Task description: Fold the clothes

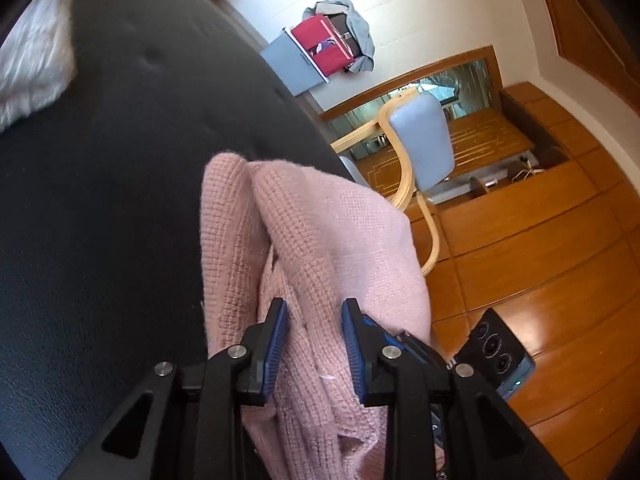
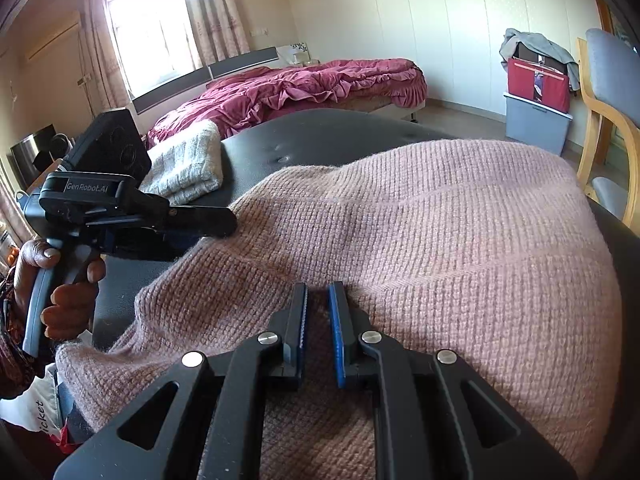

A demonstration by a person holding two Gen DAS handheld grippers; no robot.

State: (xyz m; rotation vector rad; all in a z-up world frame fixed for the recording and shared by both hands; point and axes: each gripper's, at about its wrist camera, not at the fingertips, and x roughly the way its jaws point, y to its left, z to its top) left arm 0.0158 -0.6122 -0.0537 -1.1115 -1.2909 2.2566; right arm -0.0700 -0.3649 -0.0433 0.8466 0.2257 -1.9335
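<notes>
Both grippers are on the fuzzy pink knit sweater spread over the black padded table: the right gripper has its fingers pinched on a near fold, and the left gripper has fabric bunched between its fingers. Further back on the left sits a folded white knit, then the bed with a crimson duvet.

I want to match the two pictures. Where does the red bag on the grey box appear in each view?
Left wrist view: the red bag is at top centre, tilted, on the grey box by the wall.
Right wrist view: the red bag is at upper right, upright on the box.
Shared landmark: the pink sweater on the black table.
</notes>
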